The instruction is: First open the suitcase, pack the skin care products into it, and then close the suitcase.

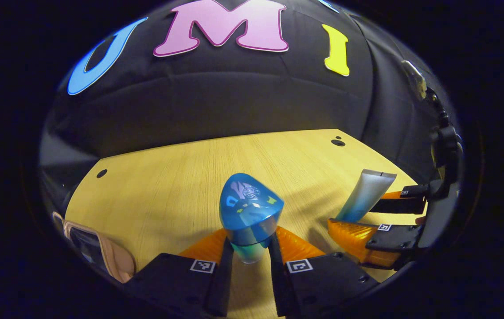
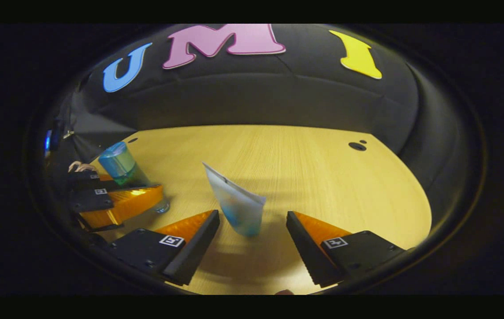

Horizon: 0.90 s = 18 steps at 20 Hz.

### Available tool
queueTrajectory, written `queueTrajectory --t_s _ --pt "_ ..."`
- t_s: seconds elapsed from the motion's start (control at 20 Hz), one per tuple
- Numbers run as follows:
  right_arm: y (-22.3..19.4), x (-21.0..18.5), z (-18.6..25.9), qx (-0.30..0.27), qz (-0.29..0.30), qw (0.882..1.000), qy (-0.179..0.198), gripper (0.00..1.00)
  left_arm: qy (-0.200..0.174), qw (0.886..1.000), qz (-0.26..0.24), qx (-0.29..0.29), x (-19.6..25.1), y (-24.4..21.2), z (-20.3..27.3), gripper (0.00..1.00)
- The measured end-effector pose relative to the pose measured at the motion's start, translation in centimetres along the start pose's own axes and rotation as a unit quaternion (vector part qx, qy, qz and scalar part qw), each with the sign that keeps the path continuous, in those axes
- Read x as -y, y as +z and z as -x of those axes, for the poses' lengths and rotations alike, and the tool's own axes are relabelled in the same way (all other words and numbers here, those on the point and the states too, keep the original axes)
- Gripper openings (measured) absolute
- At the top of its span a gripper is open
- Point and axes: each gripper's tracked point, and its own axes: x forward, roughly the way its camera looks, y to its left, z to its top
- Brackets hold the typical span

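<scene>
A blue bottle (image 1: 251,208) with a rounded blue cap stands on the wooden table (image 1: 167,186). My left gripper (image 1: 250,254) is shut on its lower body, one finger pressing each side. To its right, a white tube (image 1: 365,192) fading to blue stands upright between the fingers of my right gripper (image 1: 369,217). In the right gripper view the tube (image 2: 238,206) stands in the wide gap of my open right gripper (image 2: 254,232), touching neither finger. At the left of that view, the left gripper (image 2: 134,184) clasps the blue bottle (image 2: 121,163).
A corner of the pink suitcase (image 1: 112,257) shows at the table's front left; whether it is open I cannot tell. Small dark holes (image 1: 337,142) dot the tabletop near the back. The black cloth wall (image 1: 234,102) closes the far side.
</scene>
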Motion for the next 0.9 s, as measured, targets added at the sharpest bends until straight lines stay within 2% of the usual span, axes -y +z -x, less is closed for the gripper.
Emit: queueTrajectory --t_s 0.05,0.1,0.15,0.2,0.25,0.35,0.4,0.45,0.55,0.65,0.8,0.9 --pt "-0.3 0.0 -0.7 -0.007 -0.010 1.000 0.000 0.84 -0.003 1.000 0.004 -0.004 0.1 0.0 -0.1 0.43" --pt "0.2 0.9 -0.2 -0.006 -0.013 1.000 -0.023 0.64 -0.006 1.000 0.007 -0.008 0.0 -0.1 0.1 0.43" --pt "0.2 1.3 -1.0 0.000 -0.022 0.999 -0.028 0.45 -0.006 1.000 0.012 -0.014 -0.3 -0.1 0.3 0.43" --pt "-0.1 1.4 -1.2 -0.006 -0.034 0.999 -0.021 0.39 -0.002 1.000 0.018 -0.016 -0.6 0.0 0.7 0.43" --pt "-0.1 1.5 -0.9 -0.010 -0.045 0.999 -0.020 0.41 0.000 1.000 0.024 -0.019 -1.1 0.2 1.1 0.43" --pt "-0.2 1.6 -0.1 -0.021 -0.045 0.998 -0.025 0.36 0.002 0.999 0.036 -0.025 -2.0 0.7 2.6 0.43" --pt "-0.3 1.6 0.7 -0.022 -0.045 0.999 -0.022 0.41 0.001 0.999 0.038 -0.028 -2.6 1.2 3.5 0.43" --pt "0.0 1.5 1.5 -0.019 -0.041 0.999 -0.019 0.41 -0.001 0.999 0.033 -0.029 -3.3 1.6 4.7 0.45" --pt "0.7 1.1 3.5 -0.009 -0.036 0.999 -0.009 0.41 0.000 0.999 0.011 -0.030 -5.8 2.9 7.6 0.43" --pt "1.3 0.0 5.5 -0.002 -0.037 0.999 0.009 0.41 0.013 0.999 0.007 -0.041 -9.3 4.1 10.8 0.42" --pt "1.5 -1.5 8.1 0.001 -0.034 0.999 0.024 0.41 0.028 0.995 0.058 -0.081 -14.2 4.7 15.9 0.42" --pt "1.8 -3.3 9.3 0.003 -0.035 0.999 0.038 0.41 0.056 0.986 0.083 -0.135 -18.2 2.8 19.2 0.43"
